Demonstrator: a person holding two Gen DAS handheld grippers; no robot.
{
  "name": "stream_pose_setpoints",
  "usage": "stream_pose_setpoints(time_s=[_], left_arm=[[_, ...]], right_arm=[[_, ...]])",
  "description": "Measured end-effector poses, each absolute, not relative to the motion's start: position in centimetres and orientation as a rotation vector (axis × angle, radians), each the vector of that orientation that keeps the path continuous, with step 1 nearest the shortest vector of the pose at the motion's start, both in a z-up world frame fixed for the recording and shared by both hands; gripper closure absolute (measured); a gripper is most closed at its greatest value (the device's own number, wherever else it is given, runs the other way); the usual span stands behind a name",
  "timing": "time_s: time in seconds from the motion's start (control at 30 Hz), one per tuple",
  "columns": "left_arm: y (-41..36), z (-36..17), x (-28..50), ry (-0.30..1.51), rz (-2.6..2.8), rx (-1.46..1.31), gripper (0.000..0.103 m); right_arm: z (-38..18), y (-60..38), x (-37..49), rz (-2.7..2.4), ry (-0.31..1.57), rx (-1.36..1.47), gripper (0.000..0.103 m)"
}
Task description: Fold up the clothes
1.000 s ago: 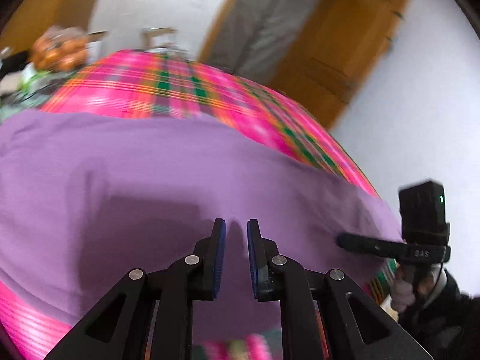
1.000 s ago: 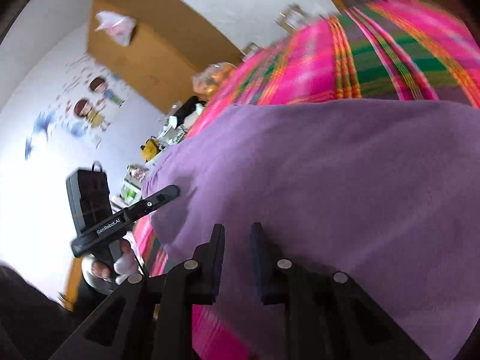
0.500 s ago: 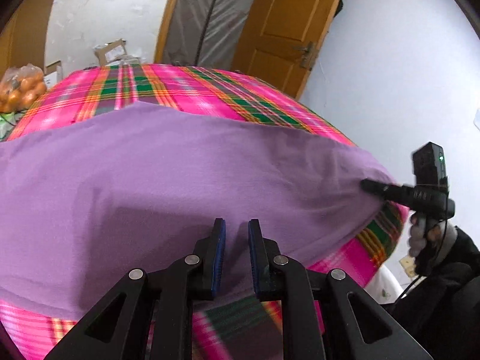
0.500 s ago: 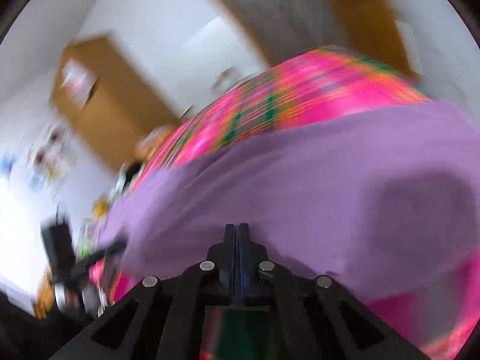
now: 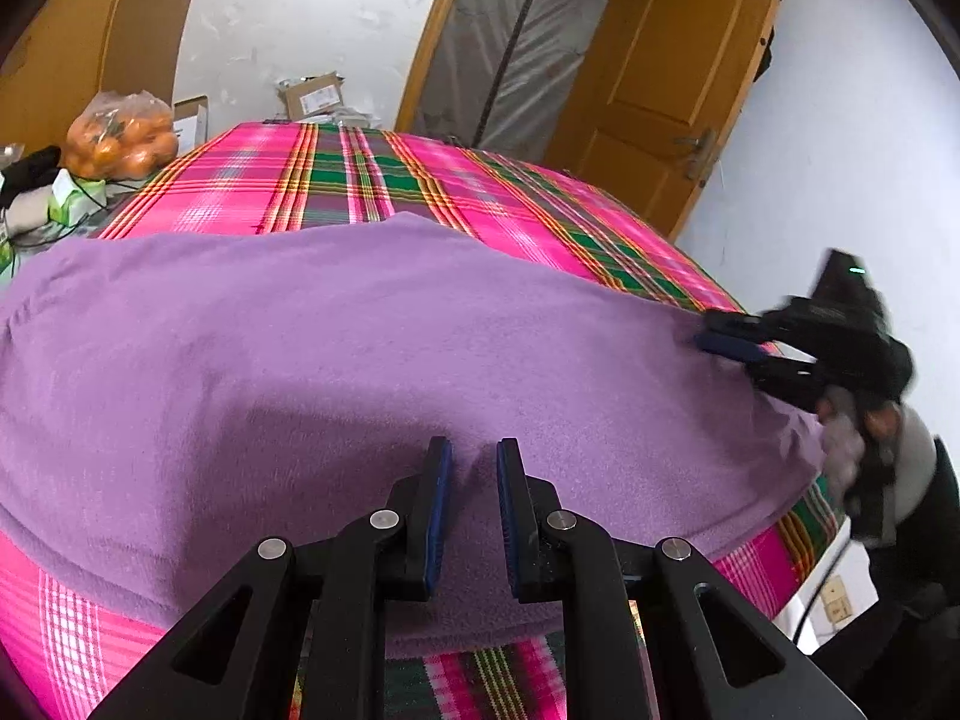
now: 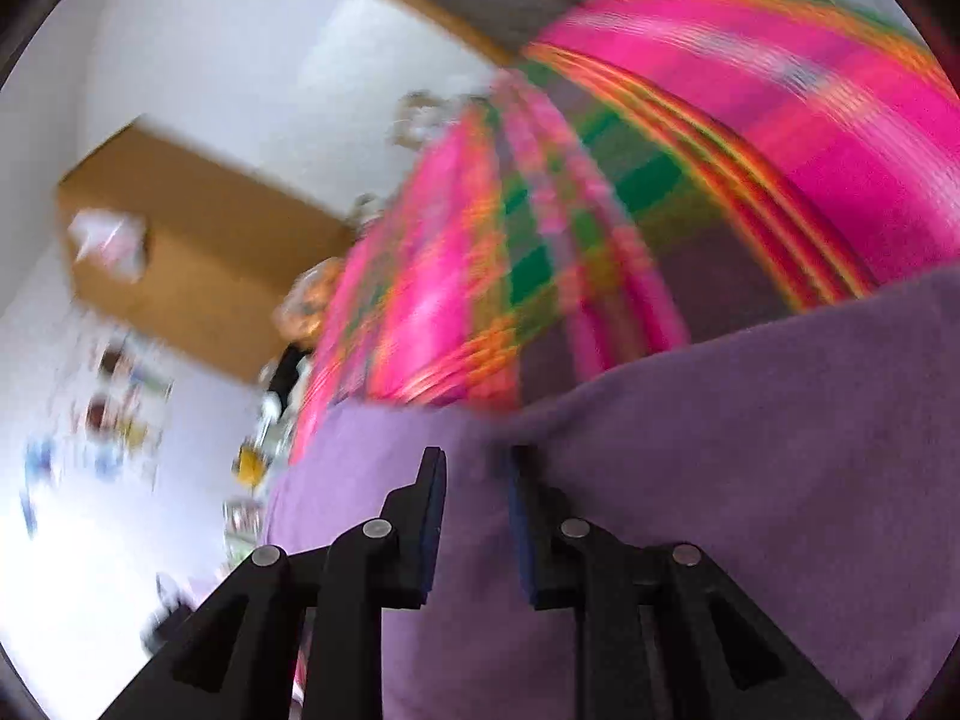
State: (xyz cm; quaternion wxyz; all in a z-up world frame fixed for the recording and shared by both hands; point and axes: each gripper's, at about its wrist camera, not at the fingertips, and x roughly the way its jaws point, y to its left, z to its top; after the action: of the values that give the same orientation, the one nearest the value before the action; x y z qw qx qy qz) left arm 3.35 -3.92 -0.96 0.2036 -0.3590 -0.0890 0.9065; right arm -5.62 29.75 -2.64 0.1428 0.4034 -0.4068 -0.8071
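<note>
A purple fleece cloth [image 5: 360, 330] lies spread over a bed with a pink plaid cover [image 5: 360, 180]. My left gripper [image 5: 474, 456] hovers over the cloth's near part with its jaws a narrow gap apart. Cloth shows through the gap and nothing is pinched. My right gripper [image 5: 711, 333] sits at the cloth's right edge, in a person's hand [image 5: 864, 438]. In the blurred right wrist view the right gripper [image 6: 477, 462] is over the purple cloth [image 6: 720, 480]. Its jaws stand slightly apart and are closing, with cloth between them.
A bag of oranges [image 5: 120, 138] and small clutter [image 5: 36, 192] sit at the bed's far left. Cardboard boxes [image 5: 312, 96] stand behind the bed. A wooden door [image 5: 678, 72] and a white wall close off the right side.
The right gripper's jaws were fully together half a second ago and now stand apart. It rolled and swung along the cloth's right edge. The left gripper barely moved.
</note>
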Motion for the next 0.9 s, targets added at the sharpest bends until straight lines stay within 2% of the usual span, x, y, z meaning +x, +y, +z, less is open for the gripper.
stream_pose_setpoints(time_s=[0.17,0.3,0.37,0.4,0.43,0.47,0.5,0.53,0.57,0.9], left_arm=[[-4.1,-1.0,3.2,-0.250,2.524,-0.990,0.087],[-4.0,-1.0,3.1,-0.236,2.525,-0.983,0.087],[-3.9,-1.1,2.9,-0.232,2.523,-0.983,0.087],[-3.9,-1.1,2.9,-0.232,2.521,-0.983,0.087],[-3.9,-1.1,2.9,-0.230,2.522,-0.983,0.087],[-3.9,-1.1,2.9,-0.228,2.523,-0.983,0.087],[-3.9,-1.1,2.9,-0.227,2.524,-0.983,0.087],[-3.9,-1.0,2.9,-0.225,2.527,-0.985,0.087],[-3.9,-1.0,2.9,-0.227,2.530,-0.986,0.087],[-7.5,-1.0,4.2,-0.319,2.663,-1.006,0.087]], right_arm=[[-2.5,36.7,-2.3,-2.573,-1.379,1.033,0.094],[-1.9,39.9,2.1,-2.677,-1.354,0.979,0.087],[-1.8,41.7,4.1,-2.783,-1.347,0.976,0.090],[-2.0,43.1,5.1,-2.825,-1.391,0.965,0.099],[-2.2,44.5,6.0,-2.842,-1.456,0.950,0.102],[-2.3,45.6,6.5,-2.848,-1.510,0.937,0.101],[-2.1,46.2,6.9,-2.866,-1.523,0.928,0.094],[-1.6,46.0,7.0,-2.889,-1.486,0.923,0.084],[-1.1,45.2,6.8,-2.892,-1.422,0.919,0.081],[-0.9,31.4,0.5,-2.564,-0.820,1.054,0.081]])
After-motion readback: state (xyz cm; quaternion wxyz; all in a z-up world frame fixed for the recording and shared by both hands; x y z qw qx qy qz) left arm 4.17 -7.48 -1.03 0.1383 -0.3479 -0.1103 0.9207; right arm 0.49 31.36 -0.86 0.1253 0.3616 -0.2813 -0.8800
